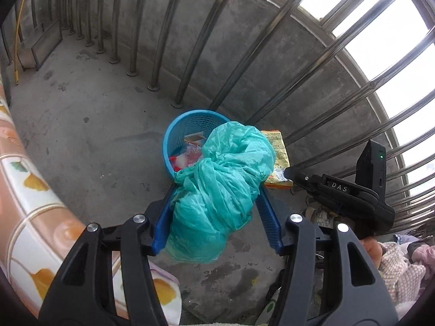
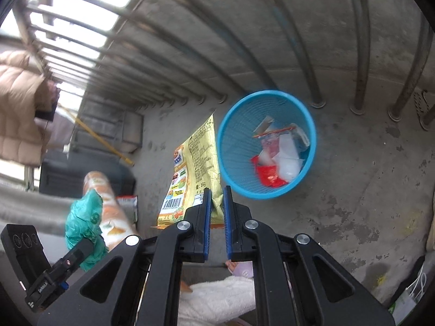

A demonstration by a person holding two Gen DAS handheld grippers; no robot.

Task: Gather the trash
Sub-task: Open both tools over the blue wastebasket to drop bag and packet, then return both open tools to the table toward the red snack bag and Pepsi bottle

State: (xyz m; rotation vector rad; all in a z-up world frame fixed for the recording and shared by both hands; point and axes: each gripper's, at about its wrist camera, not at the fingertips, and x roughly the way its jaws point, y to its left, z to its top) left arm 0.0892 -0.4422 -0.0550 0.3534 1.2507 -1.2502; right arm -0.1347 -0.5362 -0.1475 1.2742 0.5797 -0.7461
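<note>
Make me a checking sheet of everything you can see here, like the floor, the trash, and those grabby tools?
Surface: bare grey concrete floor, stained and spotted.
Job's things: blue mesh basket on the floor holding red and white wrappers; green plastic bag and yellow snack packet not yet in it.
Clutter: another packet on the floor; bundled clothes at the edge.
Grippers: left tool closed on the green plastic bag; right tool pinching the yellow snack packet's bottom edge.
Cables: thin white cord, low corner.
Surroundings: metal railing bars along a low concrete wall; bright sky behind.
</note>
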